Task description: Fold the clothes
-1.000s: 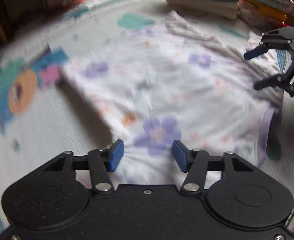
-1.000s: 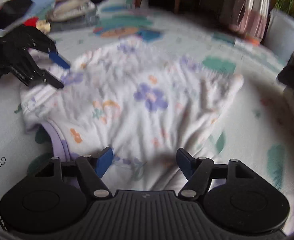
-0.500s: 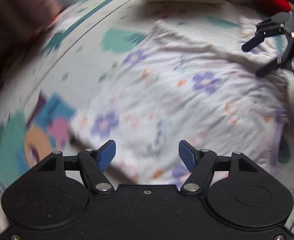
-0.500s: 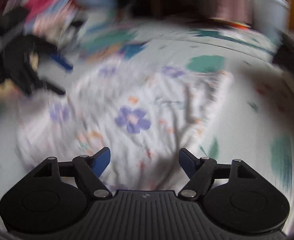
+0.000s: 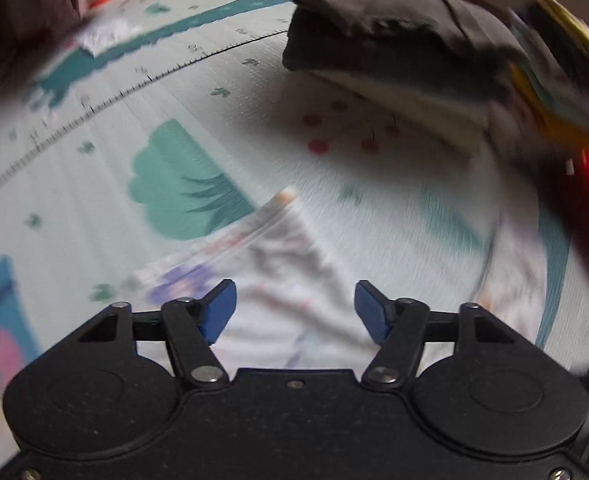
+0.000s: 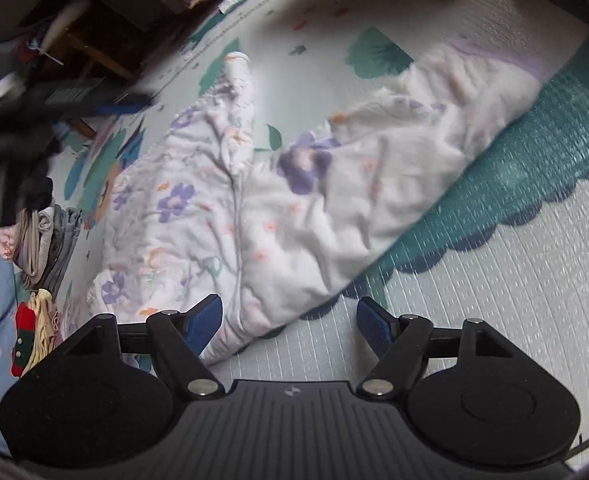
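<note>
- Play mat (image 6: 494, 300) covers the floor, printed with trees and a ruler strip; everything sits on it.
- Floral garment (image 6: 294, 200), white with purple flowers, lies spread and rumpled mid-mat, one sleeve (image 6: 236, 80) flung out, lilac trim at the far end. No neat fold showing; folding looks barely started, most left.
- Folded stack (image 5: 394, 28), dark piece on top, sits past the garment in the left view; brighter folded items blurred beside it. So some clothes seem done.
- Loose clothes heap (image 6: 42, 240) at the garment's left edge in the right view, close enough to crowd a fold.
- Right gripper (image 6: 288, 326): jaws wide, nothing pinched; garment's near corner lies by its left pad.
- Left gripper (image 5: 294, 312): jaws closing, still apart, blurred garment edge below them, no grip visible.
</note>
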Available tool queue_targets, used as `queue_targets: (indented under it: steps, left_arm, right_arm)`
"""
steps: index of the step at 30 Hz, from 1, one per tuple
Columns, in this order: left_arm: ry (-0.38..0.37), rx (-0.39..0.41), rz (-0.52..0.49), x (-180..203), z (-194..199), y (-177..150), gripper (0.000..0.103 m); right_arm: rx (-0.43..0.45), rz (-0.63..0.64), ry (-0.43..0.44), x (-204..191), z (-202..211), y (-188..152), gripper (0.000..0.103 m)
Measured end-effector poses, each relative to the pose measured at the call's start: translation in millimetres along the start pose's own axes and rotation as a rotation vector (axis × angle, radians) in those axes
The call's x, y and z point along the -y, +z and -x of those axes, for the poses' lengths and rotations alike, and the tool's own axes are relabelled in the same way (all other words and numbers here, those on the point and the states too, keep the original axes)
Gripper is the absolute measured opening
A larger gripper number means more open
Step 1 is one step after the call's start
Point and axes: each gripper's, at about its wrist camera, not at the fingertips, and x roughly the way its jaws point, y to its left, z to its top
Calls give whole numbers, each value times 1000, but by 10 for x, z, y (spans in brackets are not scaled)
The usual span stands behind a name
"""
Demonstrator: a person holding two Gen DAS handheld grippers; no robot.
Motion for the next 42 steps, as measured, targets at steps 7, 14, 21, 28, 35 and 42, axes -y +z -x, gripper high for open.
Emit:
queue_targets:
  steps: [7, 14, 21, 28, 35, 42]
  left_arm:
    - [138, -40, 131, 362, -432, 167, 47]
    - [239, -97, 158, 518, -468, 19, 37]
    - [243, -62, 148, 446, -271, -50, 9]
    - [105, 31, 285, 129, 258, -119, 7]
    - [-62, 91, 369, -313, 737, -238, 7]
    - [-80, 103, 385, -784, 1035, -539, 7]
  right_arm:
    - [87, -110, 16, 34, -172, -19, 62]
    - [115, 36, -57, -186, -307, 21, 54]
    - [173, 101, -49, -74, -324, -29, 12]
    - [276, 253, 30, -300, 56, 5, 10]
    - [328, 679, 58, -783, 322, -153, 10]
    - [268, 1073, 104, -1124, 294, -421, 10]
